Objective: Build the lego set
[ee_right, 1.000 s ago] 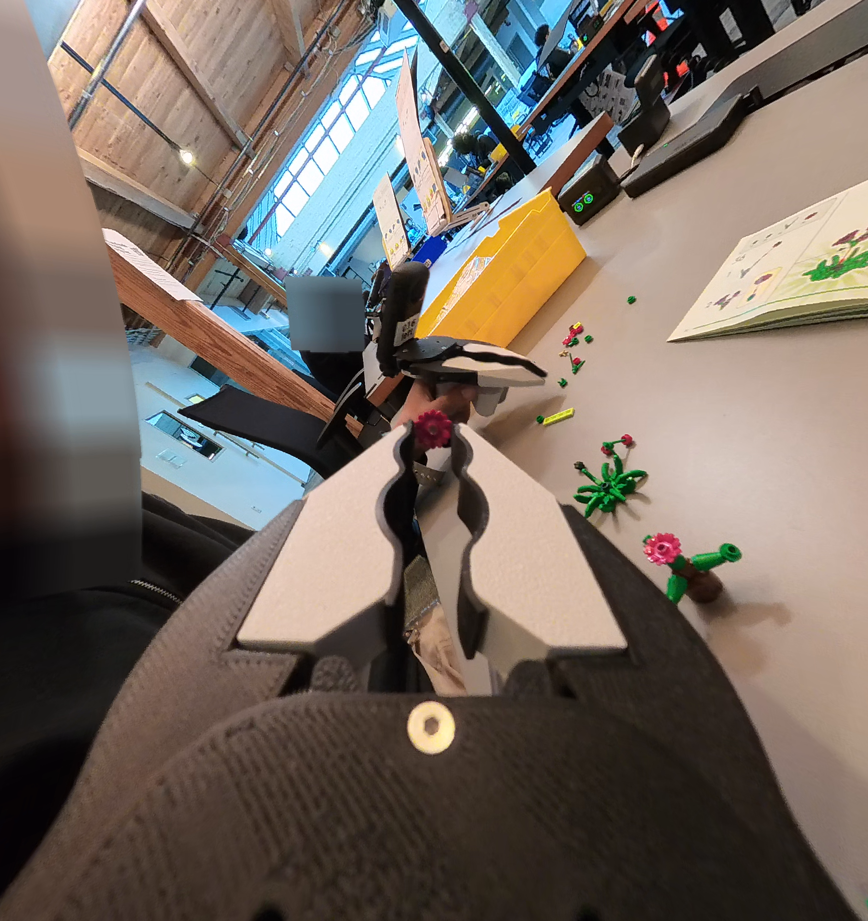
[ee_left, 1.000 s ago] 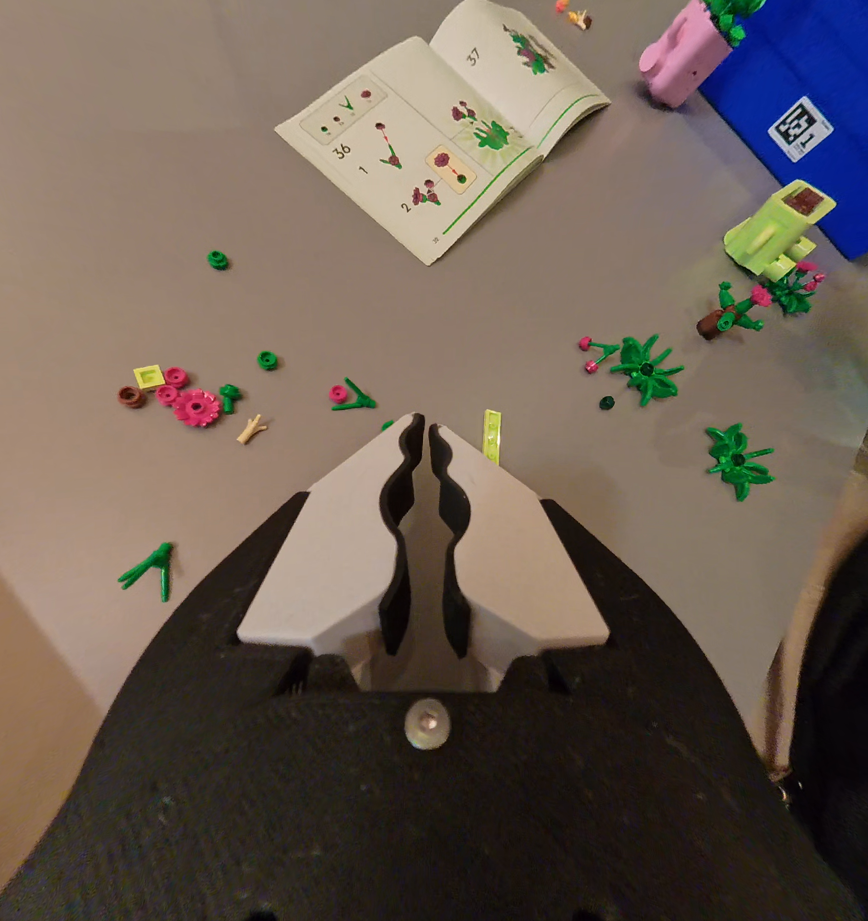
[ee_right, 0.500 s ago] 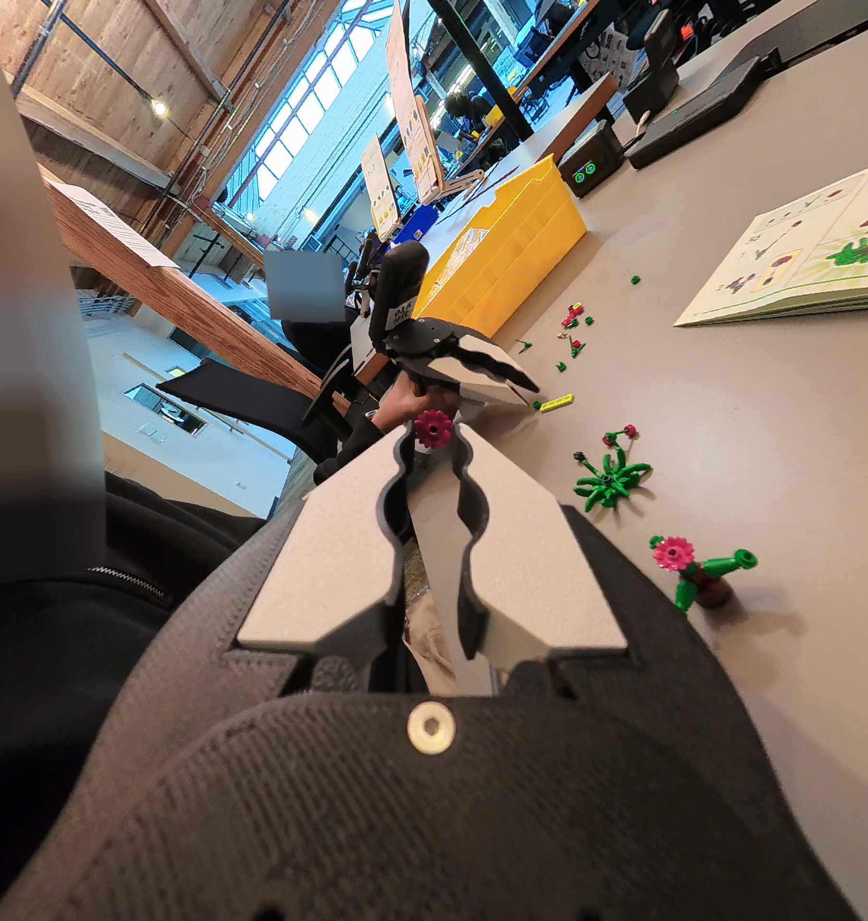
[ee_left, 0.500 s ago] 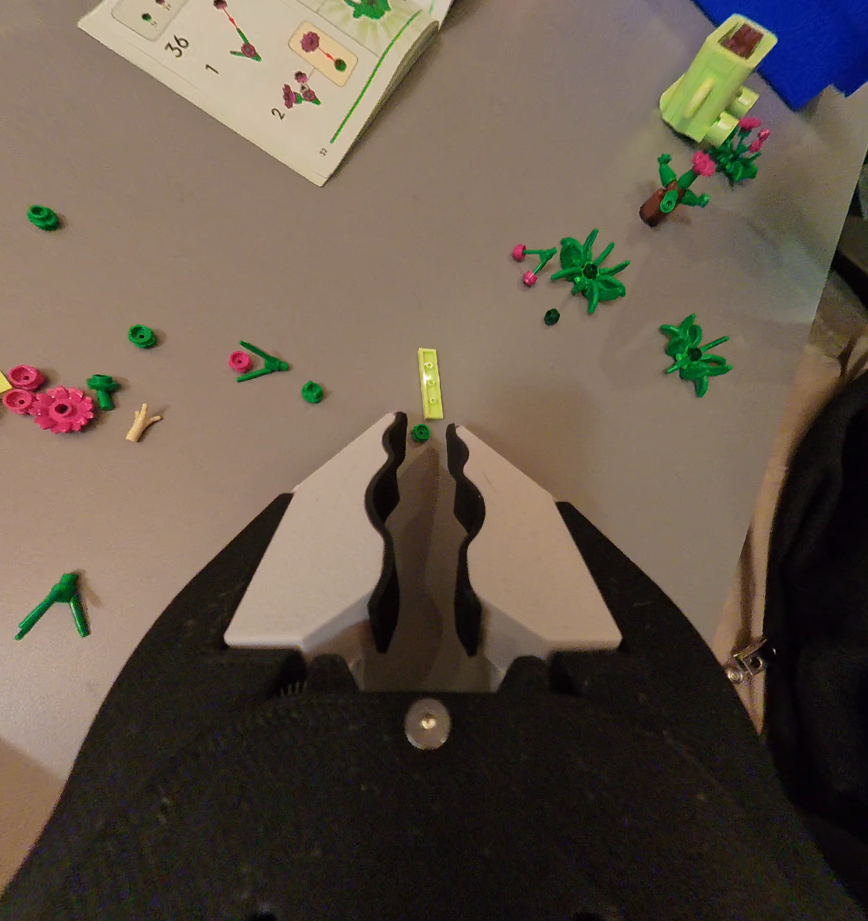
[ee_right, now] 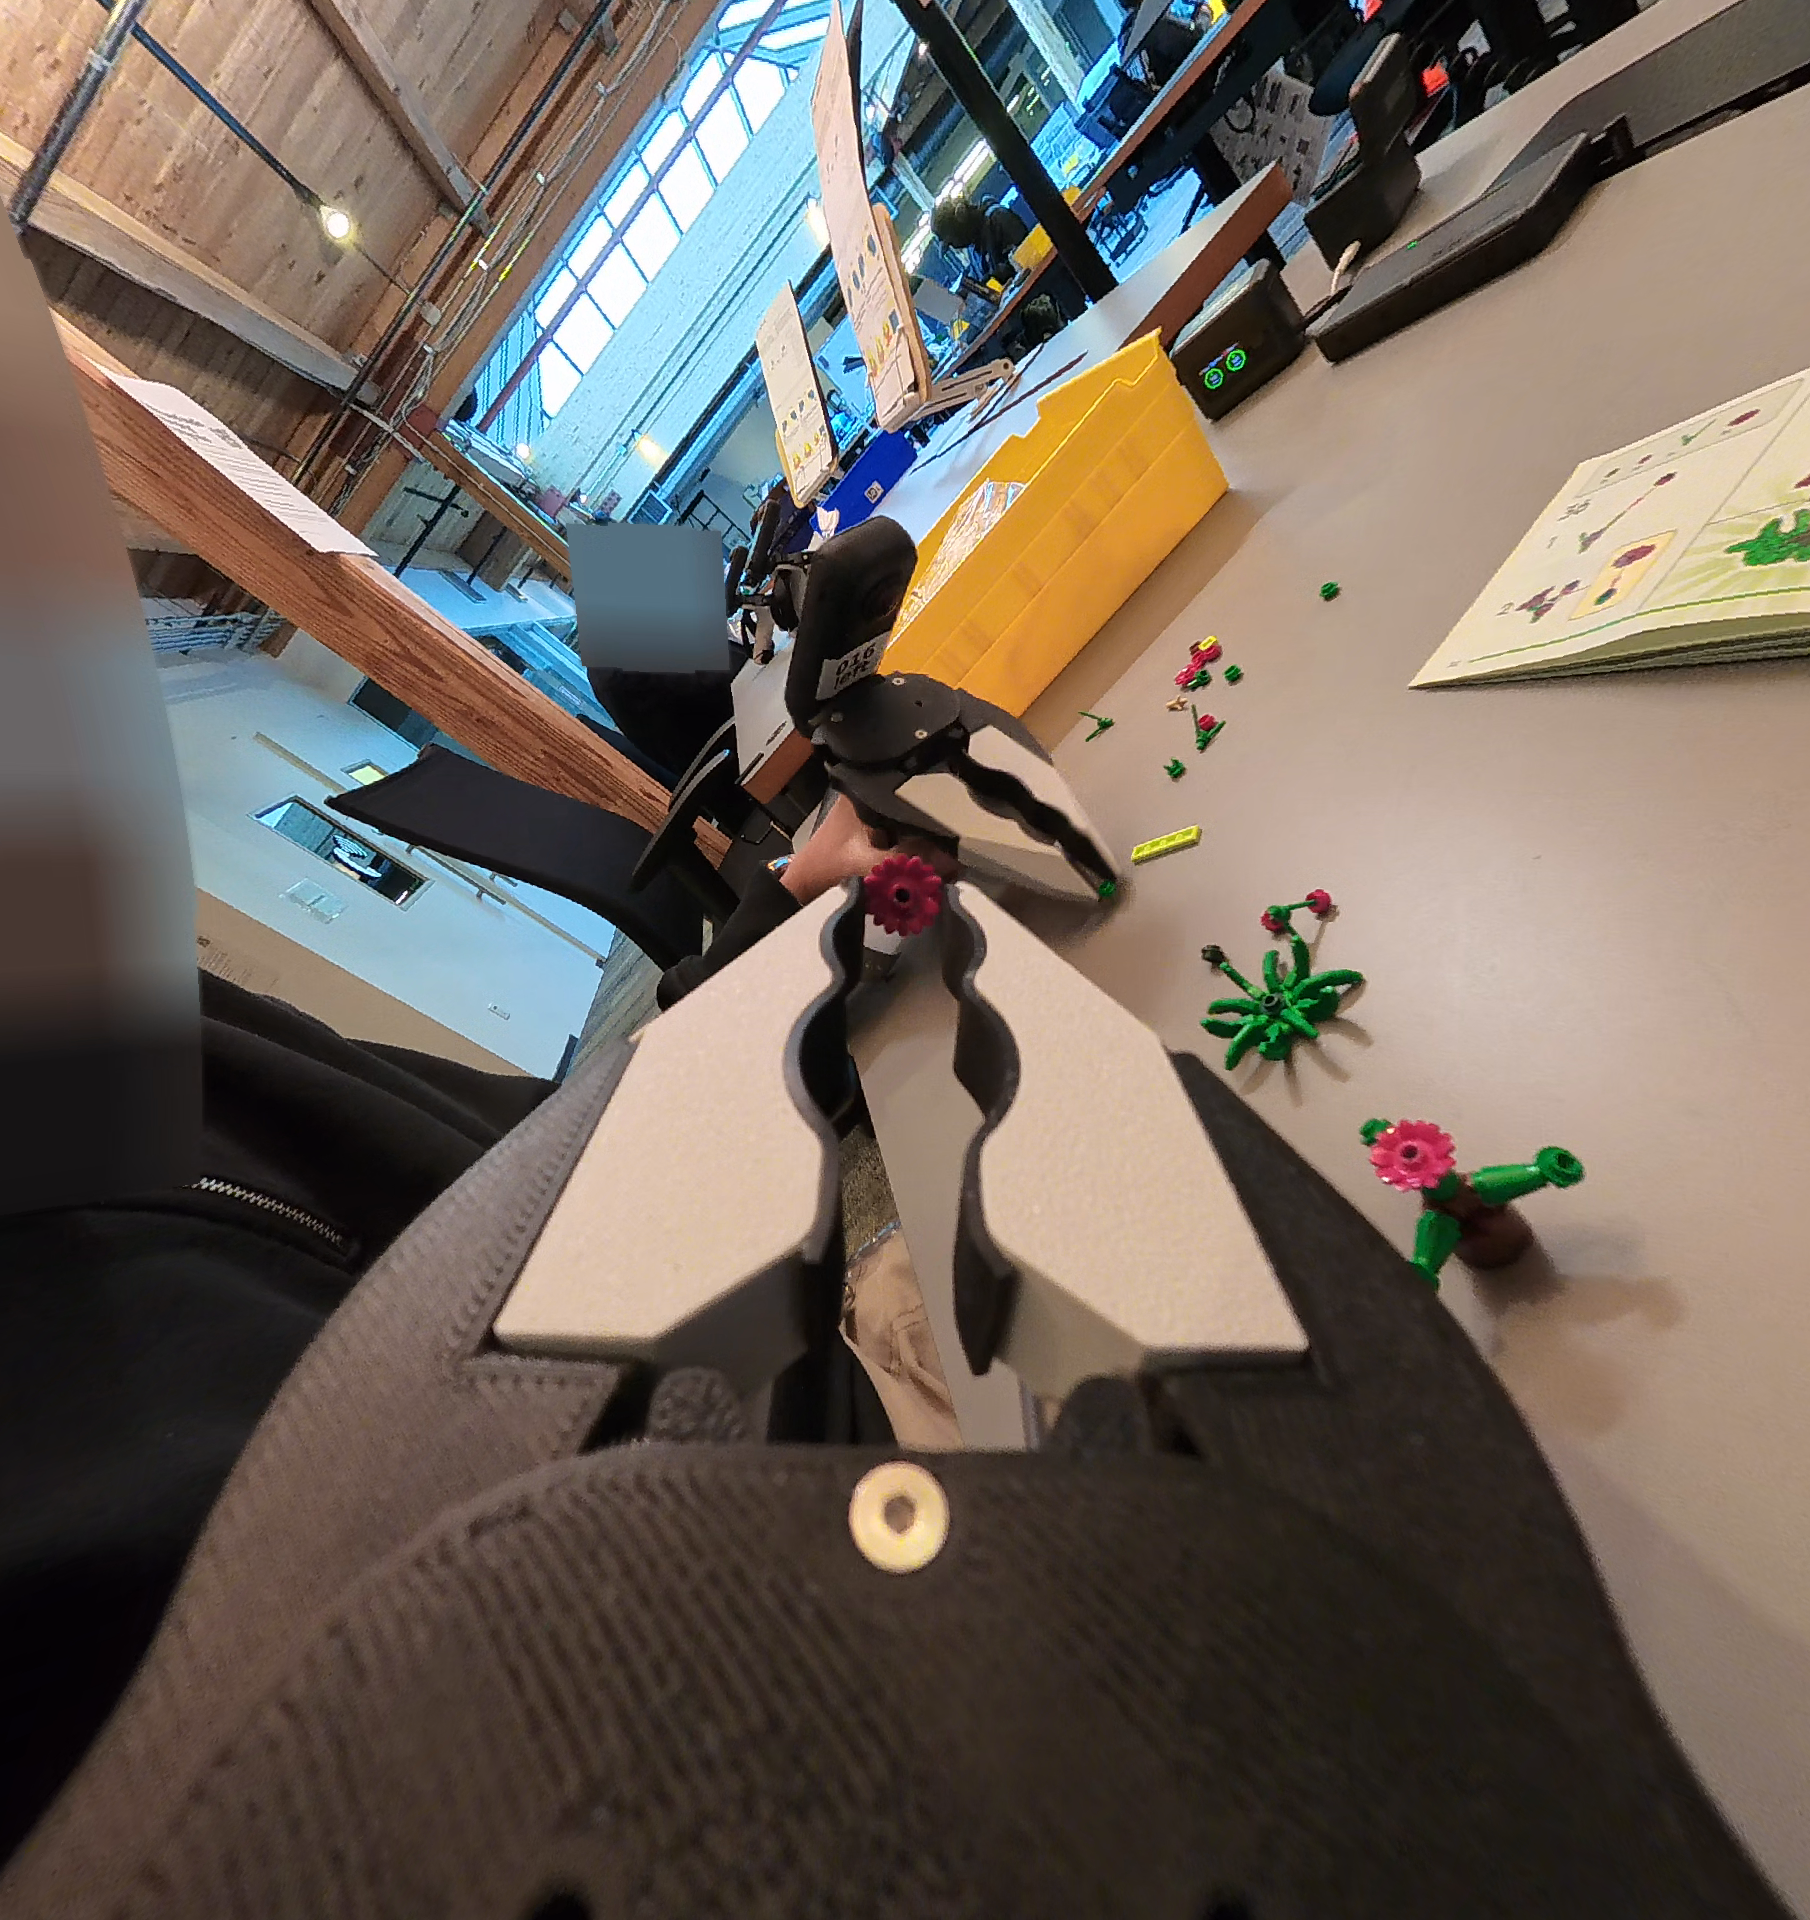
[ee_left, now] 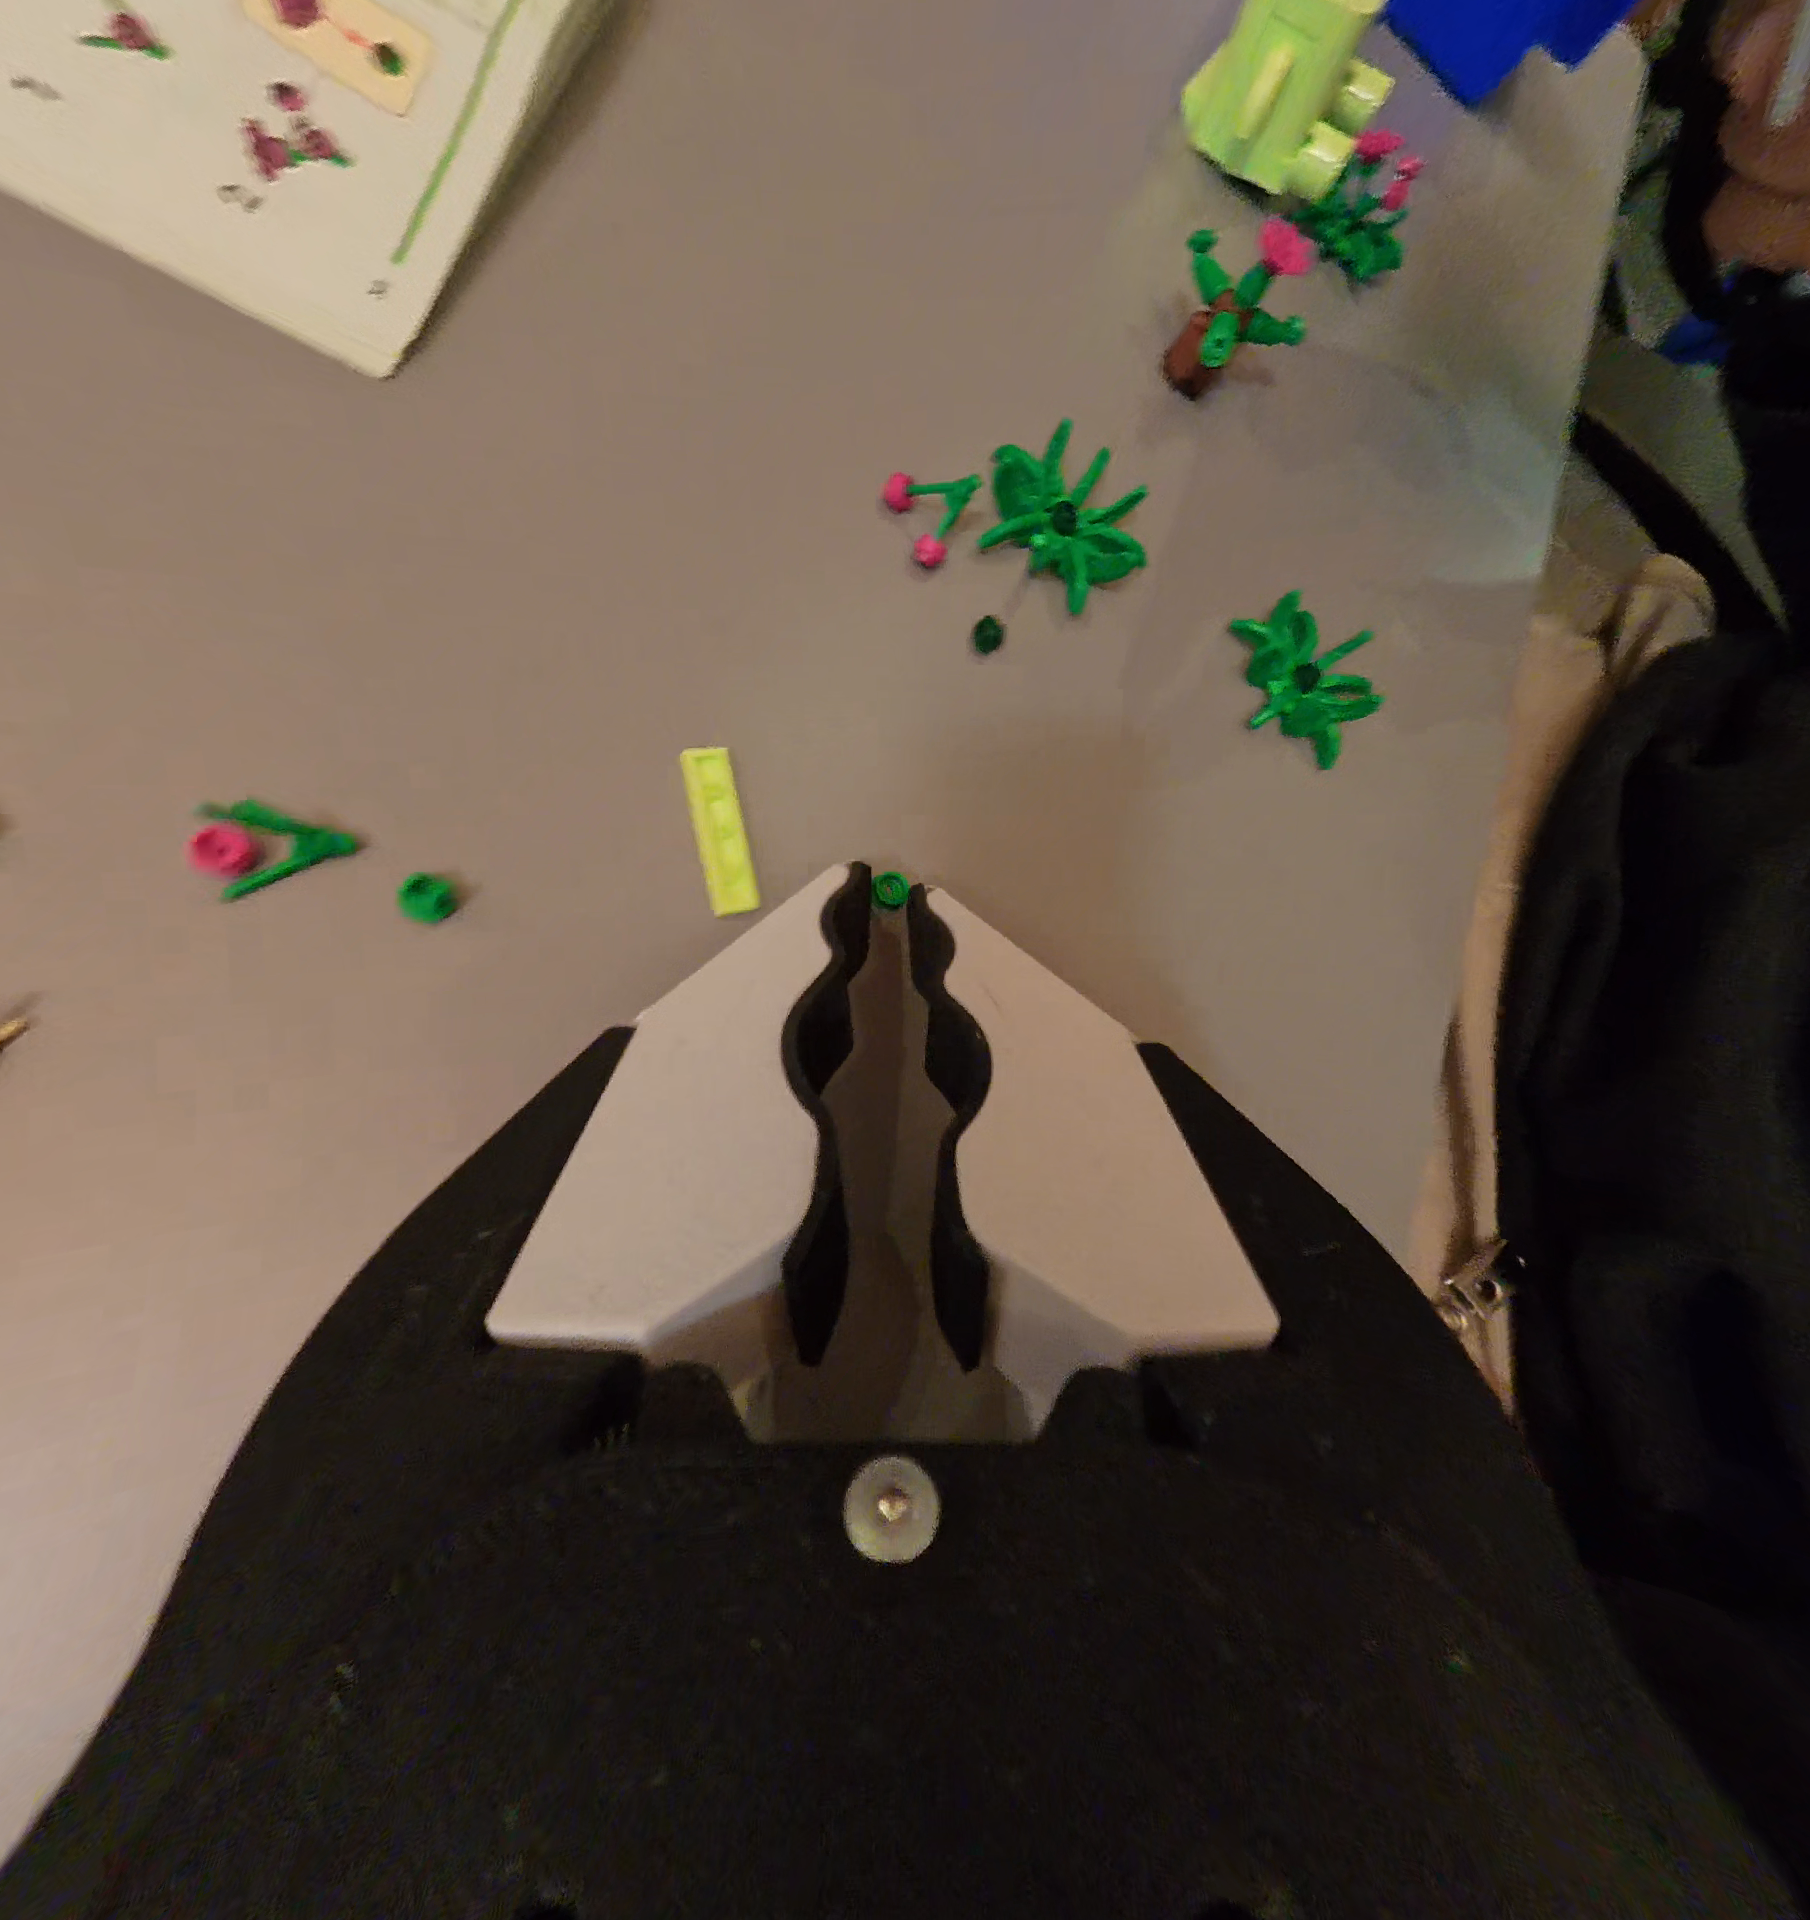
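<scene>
the left tool (ee_left: 888, 891) pinches a small green stud (ee_left: 889, 889) at its tips, low over the tabletop (ee_left: 568, 582); the right tool (ee_right: 903, 902) (raised, just beside) grips a pink flower (ee_right: 902, 894).

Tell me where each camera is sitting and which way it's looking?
Left wrist view: sits on the left gripper, looking down at the grey table; its fingertips hold a small green round stud; a dark sleeve shows at right.
Right wrist view: sits on the right gripper, low, looking across the table; it holds a magenta flower piece; the person's dark jacket shows at left.
Both show the lime plate, instruction booklet and green leaf piece.
</scene>
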{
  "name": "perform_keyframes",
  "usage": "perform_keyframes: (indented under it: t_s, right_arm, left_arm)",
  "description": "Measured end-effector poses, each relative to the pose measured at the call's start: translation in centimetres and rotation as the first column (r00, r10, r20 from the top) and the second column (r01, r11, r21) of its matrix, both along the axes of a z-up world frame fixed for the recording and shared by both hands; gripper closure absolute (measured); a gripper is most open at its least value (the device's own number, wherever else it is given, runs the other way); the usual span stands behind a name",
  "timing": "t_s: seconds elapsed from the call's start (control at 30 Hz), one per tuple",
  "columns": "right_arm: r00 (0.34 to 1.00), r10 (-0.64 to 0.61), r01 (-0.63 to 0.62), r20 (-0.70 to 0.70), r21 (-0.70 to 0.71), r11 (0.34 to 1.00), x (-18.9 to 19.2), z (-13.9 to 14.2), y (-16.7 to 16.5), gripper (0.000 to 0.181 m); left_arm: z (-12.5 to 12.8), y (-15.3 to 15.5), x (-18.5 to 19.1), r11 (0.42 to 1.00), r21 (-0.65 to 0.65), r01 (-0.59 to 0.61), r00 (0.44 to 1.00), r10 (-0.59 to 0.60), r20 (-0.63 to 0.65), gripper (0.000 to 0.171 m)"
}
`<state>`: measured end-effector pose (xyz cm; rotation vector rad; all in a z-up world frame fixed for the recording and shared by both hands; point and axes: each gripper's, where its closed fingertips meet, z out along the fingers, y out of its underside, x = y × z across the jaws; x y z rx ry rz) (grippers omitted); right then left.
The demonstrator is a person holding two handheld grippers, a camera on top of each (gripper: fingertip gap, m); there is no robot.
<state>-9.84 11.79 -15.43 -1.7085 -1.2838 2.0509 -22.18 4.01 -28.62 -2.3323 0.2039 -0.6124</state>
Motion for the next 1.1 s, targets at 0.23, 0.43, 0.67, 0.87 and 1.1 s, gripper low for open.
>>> perform_keyframes:
  t_s: [0.23,0.43,0.67,0.87,1.1]
  right_arm:
    - [1.000,0.007,-0.007,0.009,0.005,1.000,-0.2,-0.2,-0.2,0.169]
    - [1.000,0.019,-0.019,0.021,0.014,1.000,-0.4,-0.5,-0.6,0.169]
    - [0.995,0.062,-0.067,0.075,0.070,0.995,-1.2,-1.8,-2.4,0.169]
    - [0.972,0.125,-0.167,0.201,0.208,0.964,-2.8,-4.2,-5.2,0.169]
    - [0.875,0.093,-0.379,0.474,0.555,0.740,-6.6,-8.4,-6.1,0.168]
  left_arm:
    - [-0.6,1.0,4.0,0.989,-0.031,0.142,0.990,-0.143,-0.006,0.167]
    - [-0.6,1.4,5.6,0.981,-0.020,0.193,0.981,-0.193,0.022,0.166]
    - [1.4,1.4,4.6,0.987,0.072,0.143,0.984,-0.150,0.096,0.157]
    - [2.2,2.9,-0.2,0.985,0.137,-0.103,0.995,0.103,0.009,0.163]
    - [3.4,3.3,-3.2,0.947,0.215,-0.239,0.964,0.258,-0.061,0.165]
